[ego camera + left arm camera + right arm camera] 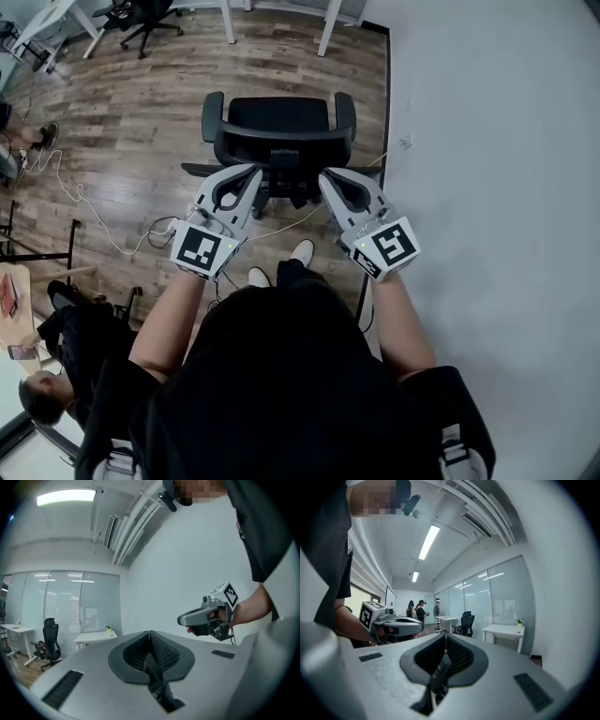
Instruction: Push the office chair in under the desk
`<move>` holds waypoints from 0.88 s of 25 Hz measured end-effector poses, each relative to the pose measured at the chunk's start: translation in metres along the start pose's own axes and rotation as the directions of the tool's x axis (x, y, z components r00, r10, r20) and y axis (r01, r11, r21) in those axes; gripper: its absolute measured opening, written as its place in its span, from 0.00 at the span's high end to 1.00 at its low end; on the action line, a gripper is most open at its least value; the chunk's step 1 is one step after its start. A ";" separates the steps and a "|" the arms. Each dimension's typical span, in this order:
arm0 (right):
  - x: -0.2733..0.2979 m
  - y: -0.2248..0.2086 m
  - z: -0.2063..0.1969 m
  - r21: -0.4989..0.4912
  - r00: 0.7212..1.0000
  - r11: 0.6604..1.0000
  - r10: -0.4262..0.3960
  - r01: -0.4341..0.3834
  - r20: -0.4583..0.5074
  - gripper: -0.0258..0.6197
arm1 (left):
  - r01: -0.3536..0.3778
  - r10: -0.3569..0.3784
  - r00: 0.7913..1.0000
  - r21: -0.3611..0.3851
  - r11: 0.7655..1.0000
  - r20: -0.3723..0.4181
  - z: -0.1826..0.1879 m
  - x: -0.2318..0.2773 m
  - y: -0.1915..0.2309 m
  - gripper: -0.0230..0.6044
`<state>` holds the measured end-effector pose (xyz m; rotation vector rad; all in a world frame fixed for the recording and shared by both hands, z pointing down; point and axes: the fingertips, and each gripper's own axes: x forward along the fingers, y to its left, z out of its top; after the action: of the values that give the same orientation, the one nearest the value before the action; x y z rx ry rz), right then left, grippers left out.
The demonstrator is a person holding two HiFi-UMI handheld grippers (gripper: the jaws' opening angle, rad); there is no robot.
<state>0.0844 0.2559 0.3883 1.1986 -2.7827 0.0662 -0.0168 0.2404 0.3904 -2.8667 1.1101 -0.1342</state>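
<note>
Holding left tool (251, 176) and right tool (325, 178) level near office chair (278, 131) backrest, jaws fully closed and empty, for blunt pushing.

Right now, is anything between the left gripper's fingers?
No. The left gripper has its fingers pressed together, with nothing between them.

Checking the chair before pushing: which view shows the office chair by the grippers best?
The head view: the office chair shows from above, armrests and back clear. Neither gripper view shows it, only distant chairs.
</note>
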 end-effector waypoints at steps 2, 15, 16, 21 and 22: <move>0.002 -0.004 -0.007 0.010 1.000 1.000 0.003 -0.003 -0.025 0.95 | -0.011 0.011 1.000 0.009 1.000 -0.014 -0.007 0.001 0.007 0.97; 0.005 -0.038 -0.070 -0.006 0.976 1.000 -0.010 0.008 -0.219 0.86 | 0.023 -0.008 0.975 0.065 0.998 -0.221 -0.066 0.004 0.035 0.83; 0.005 -0.039 -0.075 -0.010 0.972 1.000 -0.004 0.002 -0.236 0.84 | 0.035 -0.015 0.969 0.079 0.996 -0.246 -0.072 0.004 0.036 0.82; 0.007 -0.048 -0.092 -0.008 0.952 1.000 0.026 -0.030 -0.304 0.76 | 0.098 -0.052 0.938 0.118 0.988 -0.342 -0.094 0.003 0.040 0.75; 0.007 -0.050 -0.095 -0.009 0.947 0.999 0.033 -0.038 -0.319 0.75 | 0.113 -0.066 0.931 0.111 0.987 -0.358 -0.098 0.003 0.040 0.74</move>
<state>0.1239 0.2245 0.4828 1.0295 -2.5167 0.2209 -0.0512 0.2059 0.4847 -2.8428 0.9702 -0.7269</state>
